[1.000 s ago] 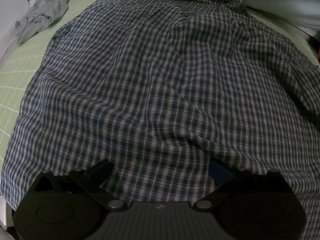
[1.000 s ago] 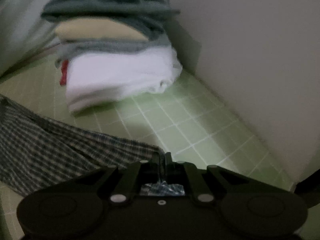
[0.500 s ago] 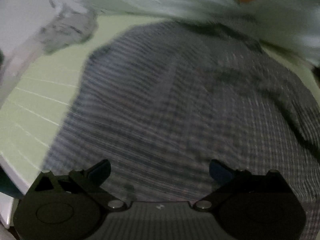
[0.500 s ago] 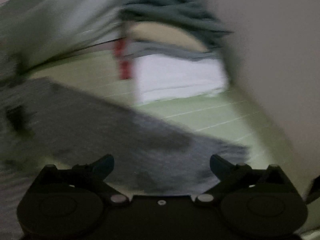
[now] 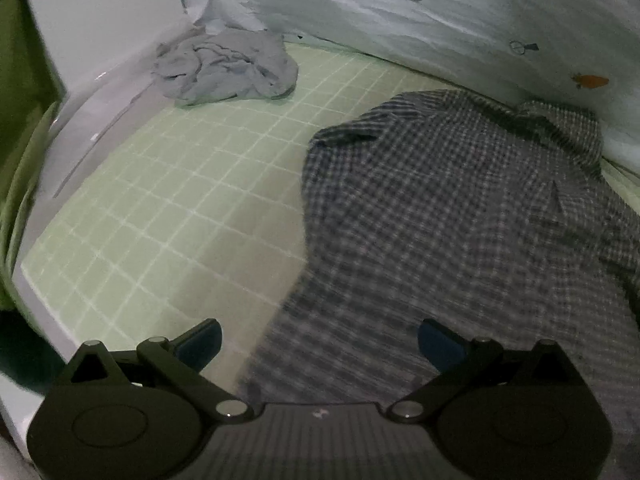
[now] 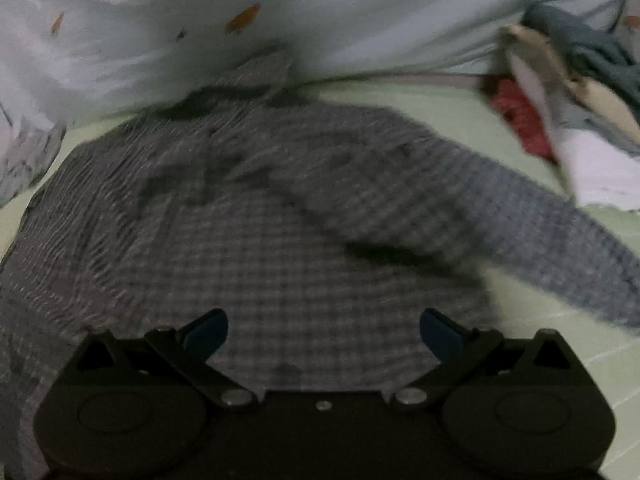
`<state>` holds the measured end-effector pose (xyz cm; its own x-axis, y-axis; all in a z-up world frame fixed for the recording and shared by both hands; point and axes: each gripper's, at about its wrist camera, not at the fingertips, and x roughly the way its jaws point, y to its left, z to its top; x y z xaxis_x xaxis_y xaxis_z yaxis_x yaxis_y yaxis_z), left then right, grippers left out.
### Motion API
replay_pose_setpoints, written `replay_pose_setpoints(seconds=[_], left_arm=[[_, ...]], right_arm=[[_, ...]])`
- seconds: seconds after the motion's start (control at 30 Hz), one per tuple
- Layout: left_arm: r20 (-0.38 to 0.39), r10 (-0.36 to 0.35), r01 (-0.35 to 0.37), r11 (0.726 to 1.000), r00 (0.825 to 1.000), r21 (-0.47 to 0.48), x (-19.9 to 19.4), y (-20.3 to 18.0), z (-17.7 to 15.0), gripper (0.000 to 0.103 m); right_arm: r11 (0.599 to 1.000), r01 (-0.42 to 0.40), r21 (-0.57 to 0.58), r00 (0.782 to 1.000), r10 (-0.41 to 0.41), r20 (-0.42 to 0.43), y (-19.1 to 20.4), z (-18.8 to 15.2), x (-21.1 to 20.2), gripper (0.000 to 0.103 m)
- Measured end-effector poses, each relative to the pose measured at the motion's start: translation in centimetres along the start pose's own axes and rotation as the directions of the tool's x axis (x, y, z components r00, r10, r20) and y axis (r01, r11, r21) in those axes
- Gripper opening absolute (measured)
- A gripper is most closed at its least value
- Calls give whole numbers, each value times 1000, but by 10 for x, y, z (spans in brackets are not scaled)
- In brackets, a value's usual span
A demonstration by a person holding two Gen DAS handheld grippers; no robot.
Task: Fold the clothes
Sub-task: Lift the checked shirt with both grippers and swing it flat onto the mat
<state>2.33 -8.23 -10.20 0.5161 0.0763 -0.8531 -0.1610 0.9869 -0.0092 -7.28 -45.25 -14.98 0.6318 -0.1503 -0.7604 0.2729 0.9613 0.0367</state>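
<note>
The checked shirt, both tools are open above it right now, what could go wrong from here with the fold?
1. The checked shirt lies rumpled, not flat, so a fold made now would likely trap creases.
2. Its sleeve stretches toward the folded pile; pulling it could disturb that pile.
3. The right tool and left tool are both open, and the right view is blurred, so a grab may miss the edge.

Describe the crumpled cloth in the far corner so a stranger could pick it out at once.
Start at the green gridded mat and follow it to the far left corner by the white wall. There lies a crumpled pale grey-blue cloth, bunched in a heap. Unlike the checked shirt spread flat to its right, it is plain and unpatterned.
</note>
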Motion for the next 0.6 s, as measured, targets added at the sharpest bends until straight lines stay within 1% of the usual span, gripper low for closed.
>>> replay_pose_setpoints(seconds=[0.1,0.2,0.23,0.3,0.33,0.4,0.5,0.6], left_arm=[[-5,-25,25,1000,1000,8,16,24,15,103],[-8,-26,27,999,1000,37,34,40,29,103],[-13,-26,26,998,1000,52,40,44,34,103],[-28,-36,38,995,999,87,53,51,44,103],[-34,-48,51,993,998,104,59,55,50,102],[-37,-63,68,987,997,144,70,58,60,101],[-24,-64,68,975,998,211,86,57,74,94],[-38,-114,120,965,993,233,98,55,85,93]], right_arm=[[1000,13,2,999,-13,-50,33,-6,6,103],[998,50,35,993,-46,-105,59,-11,16,103],[996,75,51,990,-69,-122,67,-13,18,103],[984,160,80,979,-148,-142,81,-16,20,103],[976,196,99,973,-180,-147,86,-17,21,103],[960,239,146,964,-217,-152,91,-18,22,103],[943,271,194,957,-242,-159,97,-20,24,103],[922,302,241,949,-267,-168,102,-21,26,103]])
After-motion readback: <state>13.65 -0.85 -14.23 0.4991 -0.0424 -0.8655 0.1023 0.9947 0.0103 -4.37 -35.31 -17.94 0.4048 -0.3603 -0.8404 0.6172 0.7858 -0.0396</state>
